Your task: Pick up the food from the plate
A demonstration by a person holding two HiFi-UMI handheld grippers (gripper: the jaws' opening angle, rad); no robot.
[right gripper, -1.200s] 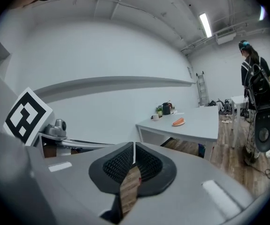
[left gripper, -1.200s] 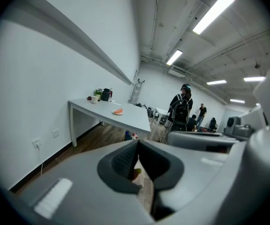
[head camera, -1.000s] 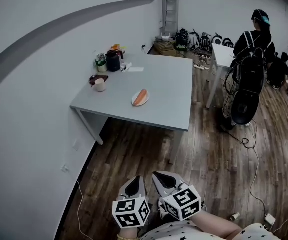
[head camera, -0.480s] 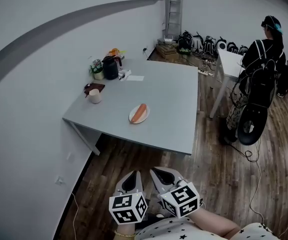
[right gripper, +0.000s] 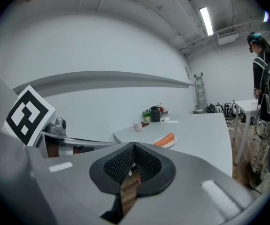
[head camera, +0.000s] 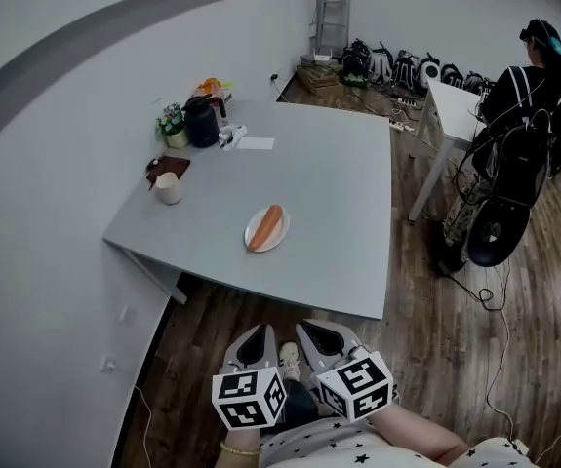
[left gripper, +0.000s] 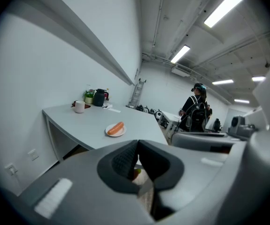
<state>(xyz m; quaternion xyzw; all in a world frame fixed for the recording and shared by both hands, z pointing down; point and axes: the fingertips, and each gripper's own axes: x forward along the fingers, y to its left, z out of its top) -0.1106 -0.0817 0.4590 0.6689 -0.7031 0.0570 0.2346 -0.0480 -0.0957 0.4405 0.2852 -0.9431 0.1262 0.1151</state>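
Note:
An orange sausage (head camera: 268, 226) lies on a small white plate (head camera: 253, 239) near the front of the grey table (head camera: 329, 193). Both grippers hang low over the wooden floor, short of the table's front edge and apart from the plate. My left gripper (head camera: 258, 339) is shut with nothing between its pads; the sausage (left gripper: 116, 126) shows beyond its jaws (left gripper: 137, 146). My right gripper (head camera: 319, 337), beside the left one, is also shut and empty. The sausage (right gripper: 165, 139) lies ahead of it (right gripper: 134, 149) on the table.
At the table's far left stand a white cup (head camera: 169, 189), a black kettle (head camera: 202, 123), a small plant (head camera: 172, 120) and a paper sheet (head camera: 255, 143). A person (head camera: 532, 71) with black gear stands by a white table (head camera: 453, 105) at the right. Bags line the back wall.
The view has come closer to the table, so the plate and sausage sit nearer and lower in the head view. Both grippers stay low, side by side and shut.

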